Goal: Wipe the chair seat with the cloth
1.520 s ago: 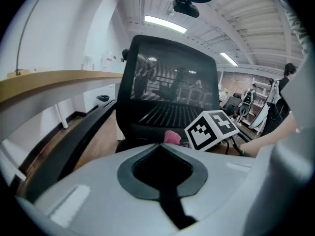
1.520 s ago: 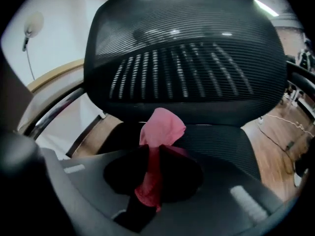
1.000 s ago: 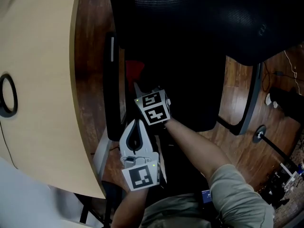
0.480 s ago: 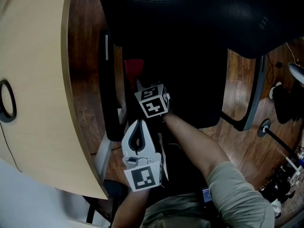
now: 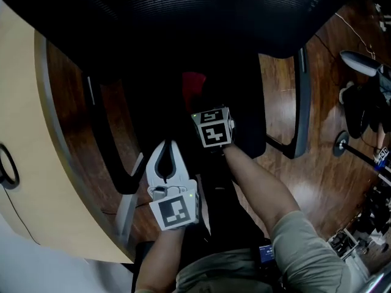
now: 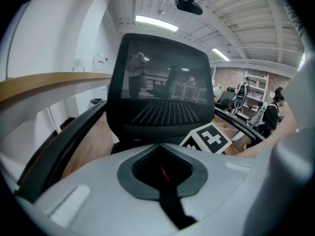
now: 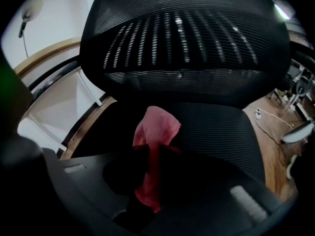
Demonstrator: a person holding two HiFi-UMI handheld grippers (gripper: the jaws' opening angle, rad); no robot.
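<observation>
I am pinching the cloth (image 7: 156,128) in my right gripper (image 7: 147,178), whose dark jaws are closing on a narrow gathered band of the fabric. The cloth is a soft, pinkish-red weave. It is bunching into a rounded, folded lump just past the jaw tips, with a thinner tail trailing back between them. It is hanging over the rear part of the chair seat (image 7: 221,127), close to the foot of the backrest (image 7: 187,38); whether it is touching the seat I cannot tell. The seat is black, finely ribbed mesh, broad and gently curved, and the backrest is the same black mesh with slotted rows letting light through. My left gripper (image 5: 166,145) is staying empty beside the right one, its smooth white jaws meeting at the tips and leaving a teardrop-shaped opening lined in dark rubber. A curved black armrest (image 5: 107,140) is running along the left side of the chair. Beyond the armrest, the pale, rounded edge of a wooden desk (image 5: 24,102) is showing. Glossy brown plank floor (image 5: 317,157) is lying beneath the chair.
</observation>
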